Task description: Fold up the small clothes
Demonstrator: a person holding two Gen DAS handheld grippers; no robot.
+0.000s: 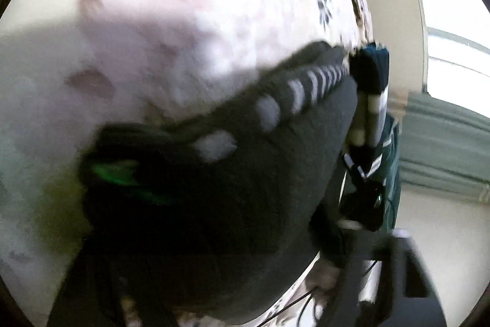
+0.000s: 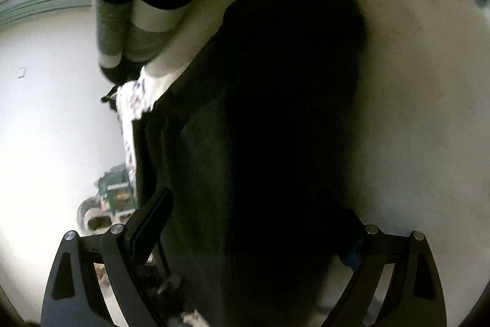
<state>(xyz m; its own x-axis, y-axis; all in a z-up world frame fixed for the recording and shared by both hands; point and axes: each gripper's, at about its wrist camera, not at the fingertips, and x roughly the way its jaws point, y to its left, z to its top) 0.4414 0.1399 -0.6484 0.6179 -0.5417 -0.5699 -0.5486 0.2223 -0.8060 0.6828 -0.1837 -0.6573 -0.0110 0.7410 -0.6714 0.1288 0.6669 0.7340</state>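
Dark garment [image 2: 275,112] on floral bed cover [image 1: 214,5], both hand-held grippers over it.
Right hand-held gripper [image 2: 245,213] stands wide, garment between its fingers [image 2: 153,213], not pressed; left hand-held gripper [image 1: 245,235] is blurred, grip unclear. Striped socks [image 2: 137,29] lie beside.

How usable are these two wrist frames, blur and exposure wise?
Left wrist: heavy motion blur, the dark sock and its white dots smeared, the window blown out. Right wrist: sharper, gripper fingers crisp, but the dark garment is underexposed to near black with no fold detail, the wall at left overexposed. Both show strong fisheye curvature.
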